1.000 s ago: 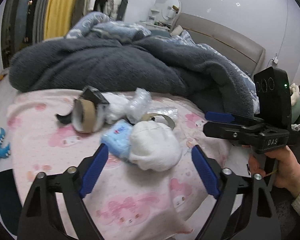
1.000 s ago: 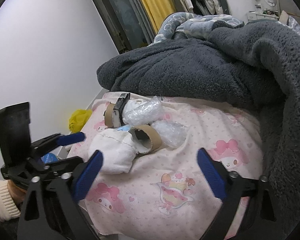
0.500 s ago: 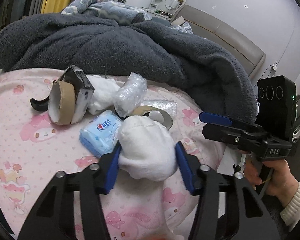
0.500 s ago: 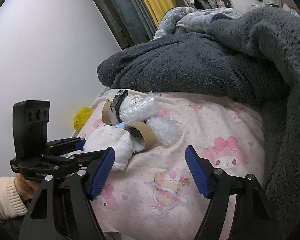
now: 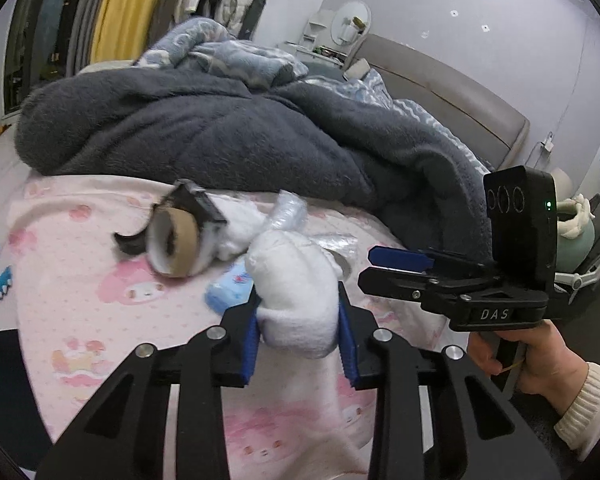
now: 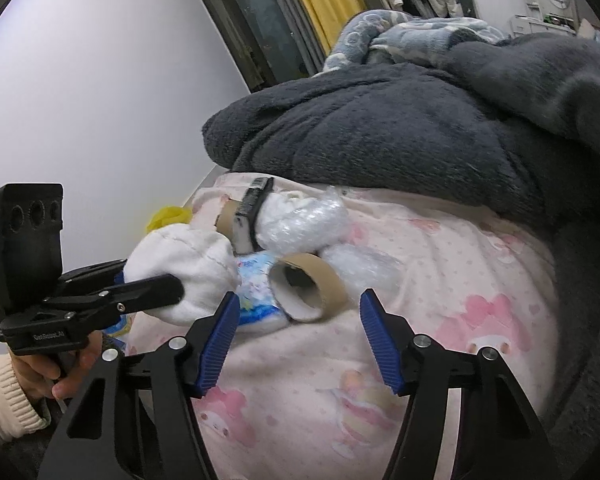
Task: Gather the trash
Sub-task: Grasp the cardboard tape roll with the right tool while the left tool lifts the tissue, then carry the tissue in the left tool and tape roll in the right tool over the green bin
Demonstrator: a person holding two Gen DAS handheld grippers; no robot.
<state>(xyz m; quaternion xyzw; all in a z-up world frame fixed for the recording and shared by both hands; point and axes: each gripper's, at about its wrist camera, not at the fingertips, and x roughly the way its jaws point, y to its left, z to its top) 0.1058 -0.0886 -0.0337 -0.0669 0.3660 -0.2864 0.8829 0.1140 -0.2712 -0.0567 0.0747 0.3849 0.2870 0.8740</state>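
On my left tongs the jaws are closing, and their blue pads already press both flanks of the soft white fabric bundle, which sits squeezed between them above the pink cartoon-print bedsheet. Just beyond that bundle lies a light-blue tissue packet, and farther out to its left a brown cardboard tape roll with a black strip. My right tongs are closing too, but nothing sits between their pads. A short brown cardboard tube lies just ahead of their tips, with crumpled clear plastic wrap behind it.
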